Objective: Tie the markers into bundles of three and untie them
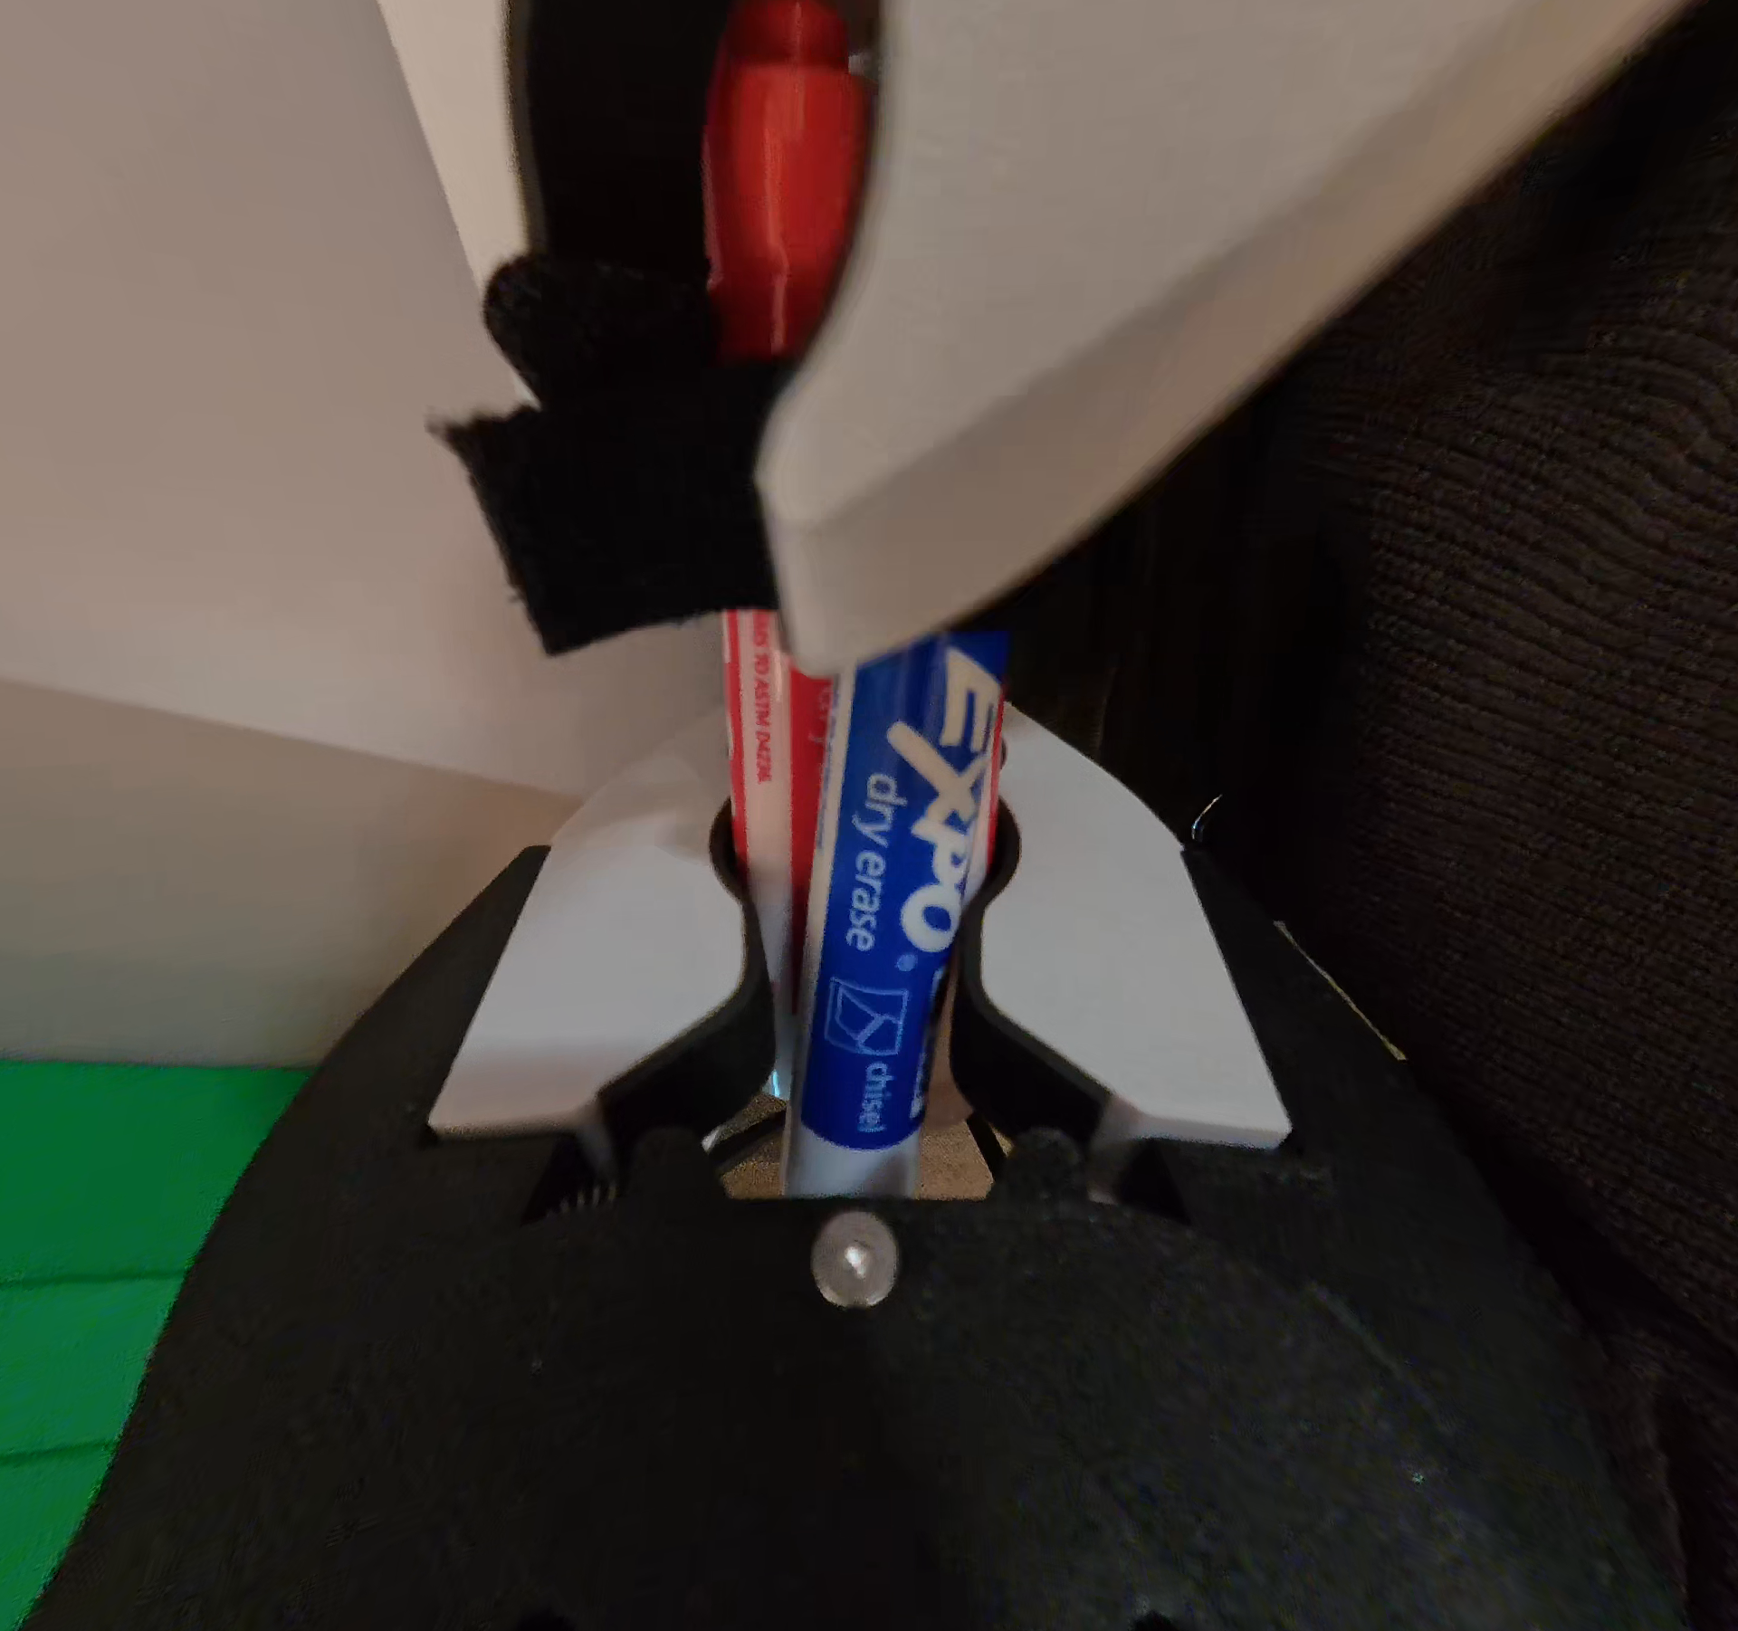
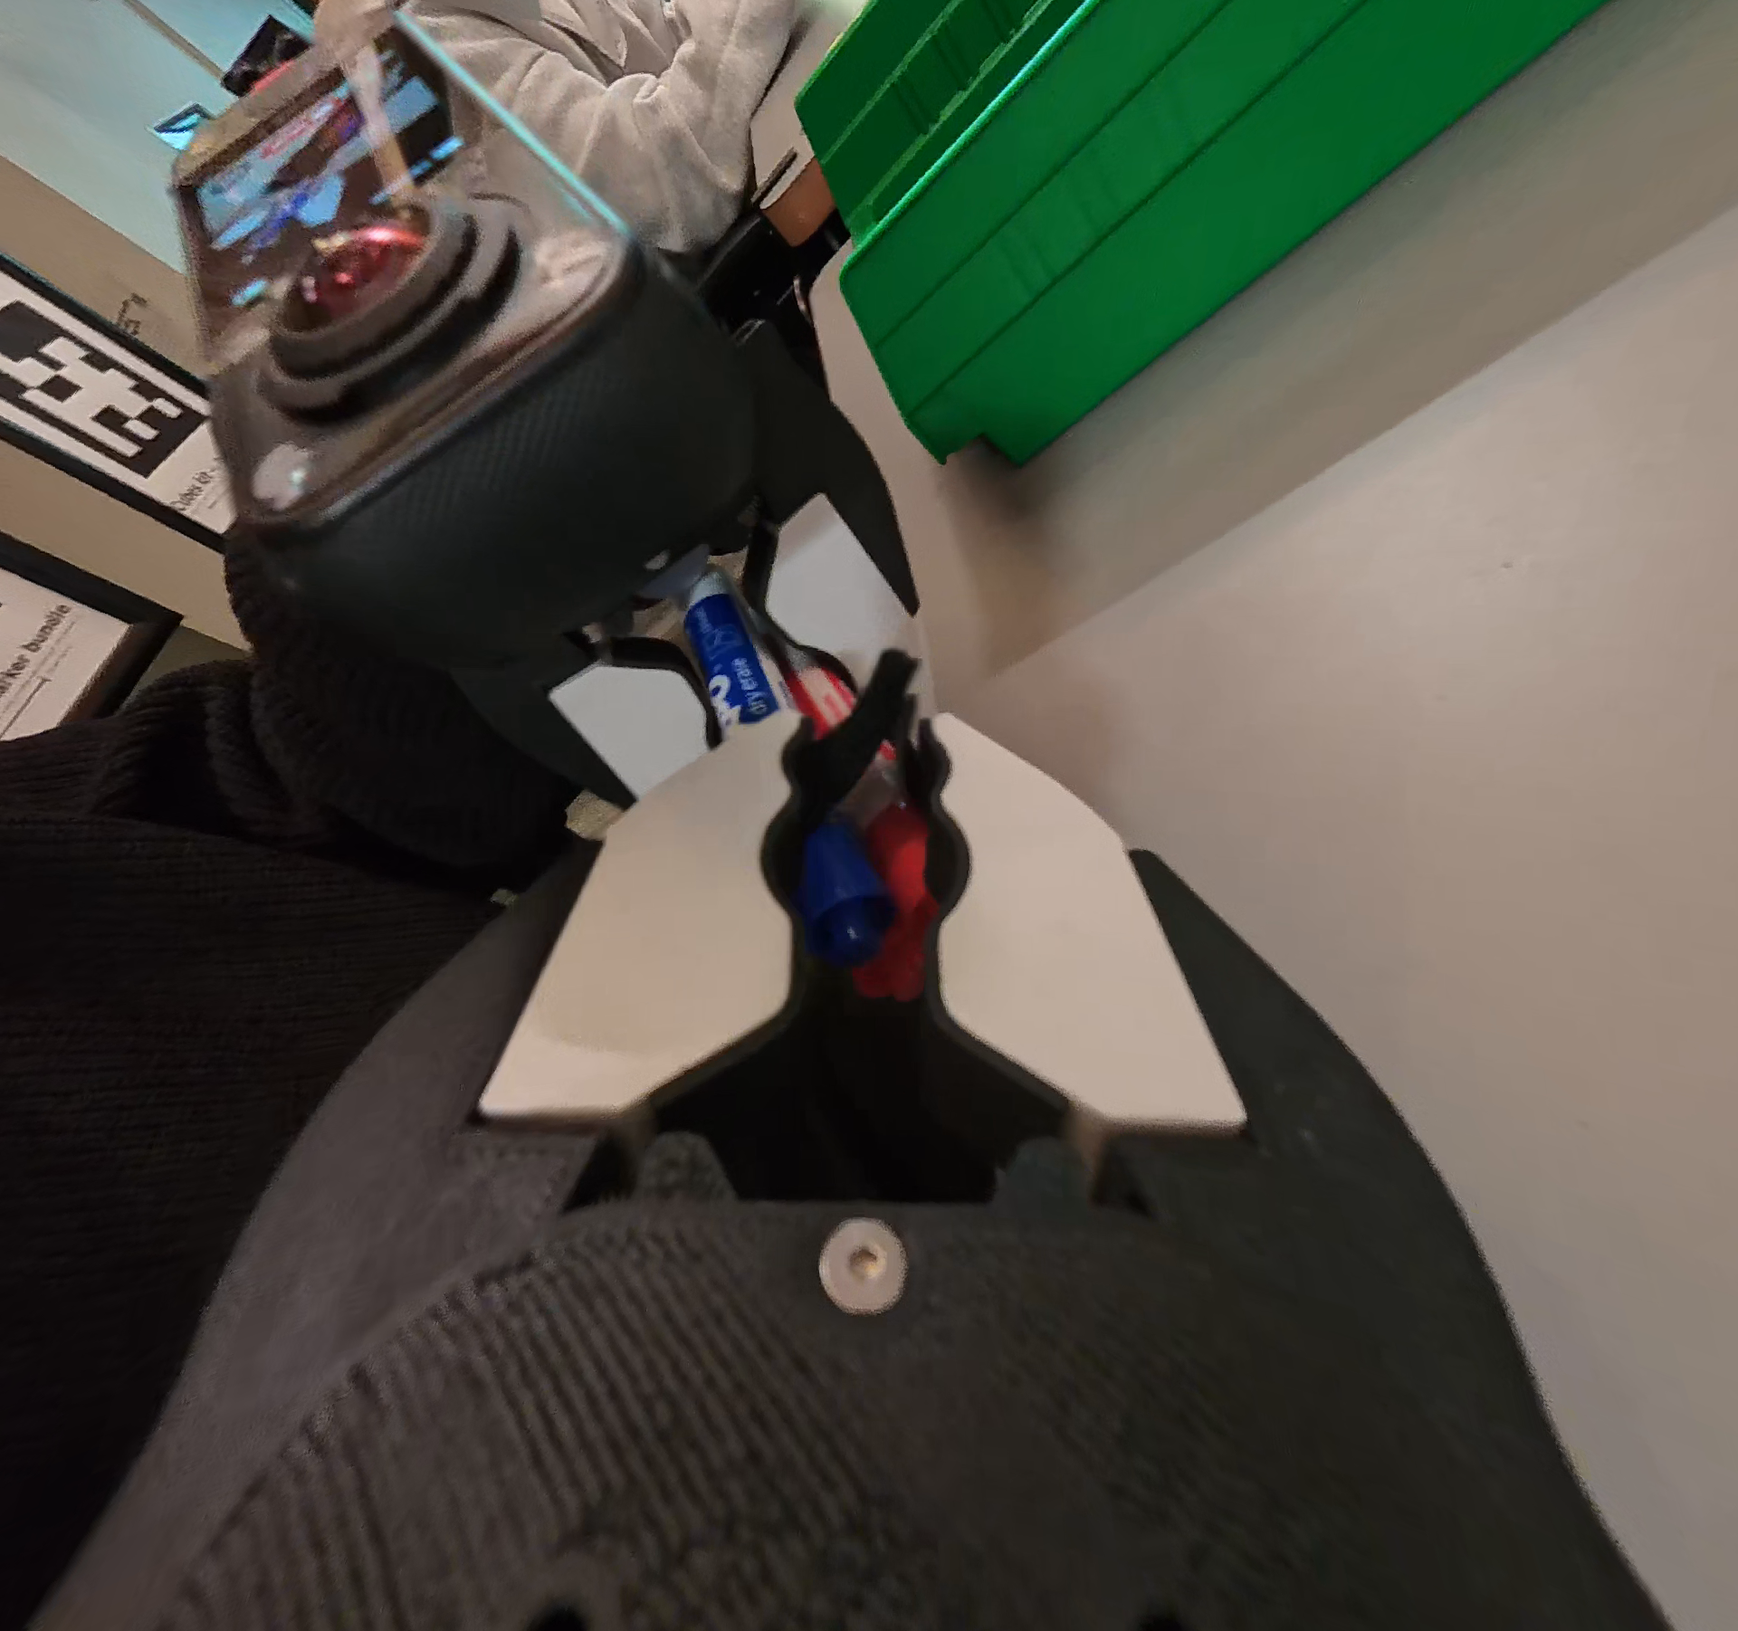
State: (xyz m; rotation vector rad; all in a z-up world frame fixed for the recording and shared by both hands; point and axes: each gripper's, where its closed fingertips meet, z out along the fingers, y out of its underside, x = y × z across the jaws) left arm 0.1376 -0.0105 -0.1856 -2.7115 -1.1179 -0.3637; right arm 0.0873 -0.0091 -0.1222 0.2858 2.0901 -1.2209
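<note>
Left wrist view: left gripper (image 1: 865, 881) clamped on two markers side by side, blue marker (image 1: 879, 909) and red marker (image 1: 752, 787); long axes run straight ahead along the fingers, out past the tips. Black strap (image 1: 611, 457) wraps the pair just beyond the tips. Red cap (image 1: 785, 175) at far end, half hidden by the other gripper's white finger (image 1: 1082, 269). Dark knit sleeve (image 1: 1505, 740) on the right, green bin (image 1: 113, 1257) low left

Right wrist view: right gripper (image 2: 861, 843) closed narrow around the capped ends, blue cap (image 2: 842, 890) beside red cap (image 2: 898, 909), caps pointing back toward this camera, strap end poking out past the tips. Left gripper opposite, holding the barrels; both equally near. Pale tabletop (image 2: 1364, 787) underneath, green bins (image 2: 1223, 175) beyond
</note>
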